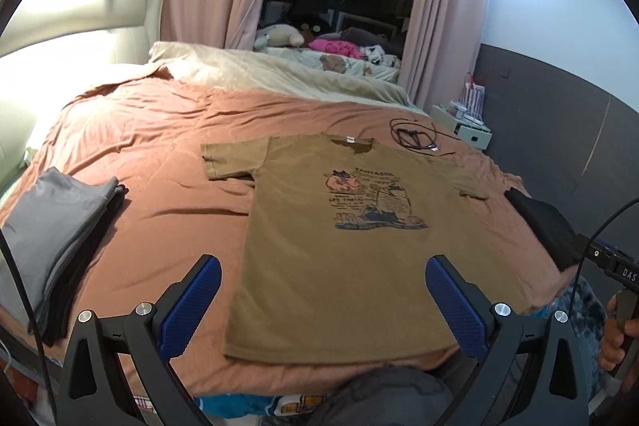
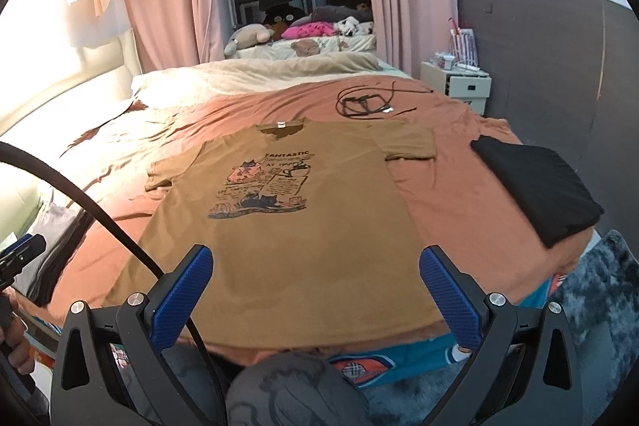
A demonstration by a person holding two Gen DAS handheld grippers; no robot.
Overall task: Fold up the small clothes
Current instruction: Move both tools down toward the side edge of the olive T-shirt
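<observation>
An olive-brown T-shirt (image 1: 339, 234) with a dark cartoon print lies spread flat, front up, on the rust-coloured bedspread (image 1: 151, 154), collar pointing away from me. In the right wrist view the same T-shirt (image 2: 287, 226) fills the middle. My left gripper (image 1: 323, 300) hovers open over the shirt's near hem, blue pads wide apart with nothing between them. My right gripper (image 2: 315, 290) also stands open above the hem, empty. The right gripper's body (image 1: 615, 266) shows at the right edge of the left wrist view, held by a hand (image 1: 617, 338).
A stack of folded grey and black clothes (image 1: 56, 238) sits at the bed's left edge. A folded black garment (image 2: 539, 186) lies at the right edge. A coiled black cable (image 2: 367, 102) rests beyond the collar. A white nightstand (image 2: 459, 82) stands at the right.
</observation>
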